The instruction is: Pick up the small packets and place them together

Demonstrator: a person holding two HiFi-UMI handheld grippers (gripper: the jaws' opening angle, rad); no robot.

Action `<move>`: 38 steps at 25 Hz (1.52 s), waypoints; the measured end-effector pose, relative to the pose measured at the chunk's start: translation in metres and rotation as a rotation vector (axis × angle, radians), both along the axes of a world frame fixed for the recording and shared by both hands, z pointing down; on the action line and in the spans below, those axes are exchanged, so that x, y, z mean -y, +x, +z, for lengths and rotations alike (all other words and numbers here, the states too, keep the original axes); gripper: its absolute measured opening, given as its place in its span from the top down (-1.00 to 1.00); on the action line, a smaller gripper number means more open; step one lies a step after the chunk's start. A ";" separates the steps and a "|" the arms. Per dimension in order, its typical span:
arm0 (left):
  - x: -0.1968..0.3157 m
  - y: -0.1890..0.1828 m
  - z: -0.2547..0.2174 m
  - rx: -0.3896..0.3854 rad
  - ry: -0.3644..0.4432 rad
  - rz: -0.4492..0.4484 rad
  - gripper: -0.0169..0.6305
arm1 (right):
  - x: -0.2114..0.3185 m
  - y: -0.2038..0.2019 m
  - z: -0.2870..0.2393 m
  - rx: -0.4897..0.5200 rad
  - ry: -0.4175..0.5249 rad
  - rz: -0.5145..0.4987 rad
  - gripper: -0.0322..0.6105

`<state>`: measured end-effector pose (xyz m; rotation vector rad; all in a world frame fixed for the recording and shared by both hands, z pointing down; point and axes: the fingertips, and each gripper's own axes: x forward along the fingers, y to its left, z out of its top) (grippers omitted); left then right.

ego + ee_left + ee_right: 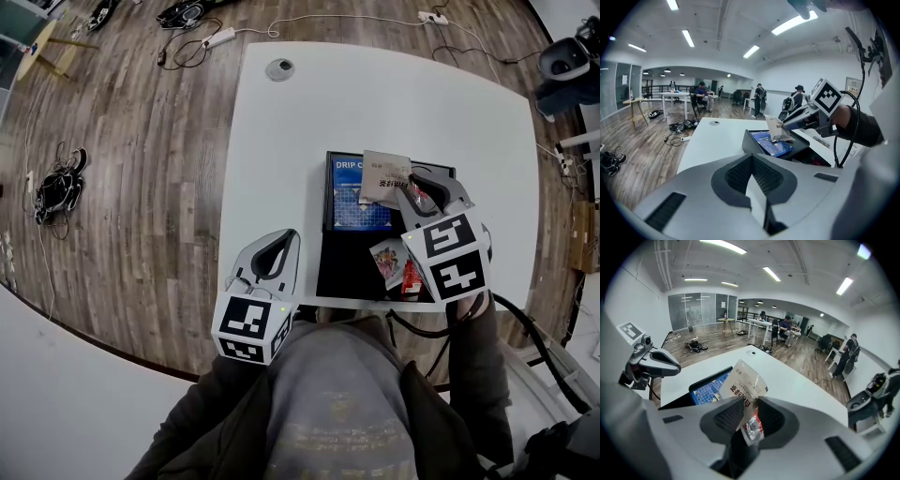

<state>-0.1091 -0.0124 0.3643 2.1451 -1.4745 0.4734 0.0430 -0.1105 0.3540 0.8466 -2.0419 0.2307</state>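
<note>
One pale printed foil packet (743,380) stands loose between your right tongs' (750,401) half-parted jaws and could topple past the black box (342,267) beneath them, while your left tongs (284,242) sit closed and empty.

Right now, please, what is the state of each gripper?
Left gripper: closed, holding nothing.
Right gripper: jaws apart, small packet standing between them, seemingly not pinched.

White table (469,122) — a black box (342,272) at its near edge, a round grey disc (279,68) far back.
</note>
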 end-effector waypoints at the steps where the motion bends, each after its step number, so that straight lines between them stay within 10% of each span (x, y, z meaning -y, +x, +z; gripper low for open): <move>1: 0.000 0.000 0.000 0.000 0.001 0.000 0.94 | 0.000 0.001 0.001 -0.005 0.002 0.000 0.65; 38: -0.044 0.065 -0.002 -0.030 0.004 0.190 0.94 | -0.112 0.081 0.017 -0.037 -0.044 0.197 0.61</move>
